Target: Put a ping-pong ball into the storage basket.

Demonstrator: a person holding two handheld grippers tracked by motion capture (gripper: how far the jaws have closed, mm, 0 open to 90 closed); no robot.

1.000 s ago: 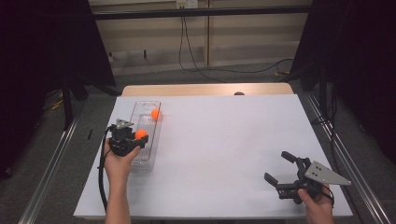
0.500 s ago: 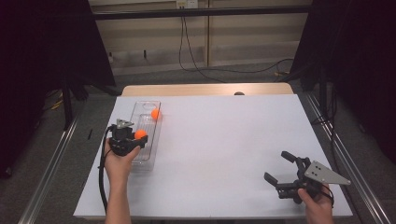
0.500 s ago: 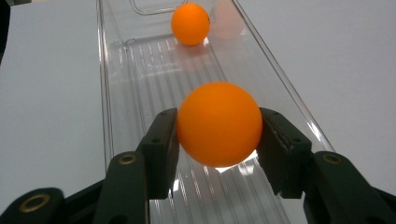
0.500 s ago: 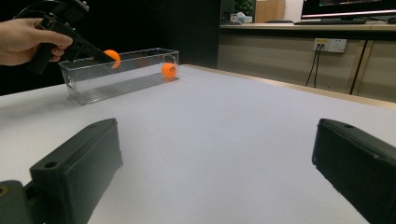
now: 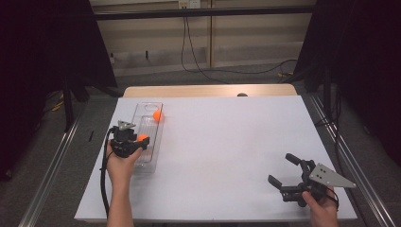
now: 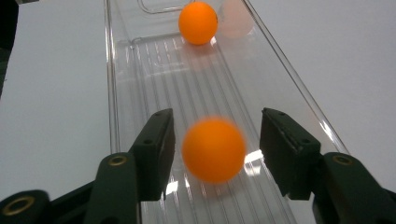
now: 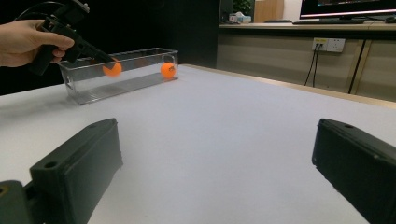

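A long clear plastic tray [image 5: 160, 142] lies at the table's left. One orange ball [image 5: 157, 115] rests near its far end [image 6: 198, 22]. My left gripper [image 5: 142, 141] points down into the tray's near half. Its jaws have just been opening, and a second orange ball [image 6: 214, 149] sits blurred between them with a gap on each side, free of the pads. My left gripper [image 6: 217, 119] is open. My right gripper [image 5: 281, 168] rests at the table's near right, open with nothing between its fingers [image 7: 217, 140].
The white table top [image 5: 227, 142] stretches between the two hands. From the right gripper view, the tray [image 7: 88, 86] shows both balls [image 7: 112, 69] [image 7: 168, 70] and the left hand above it. Black cable trails from the left gripper.
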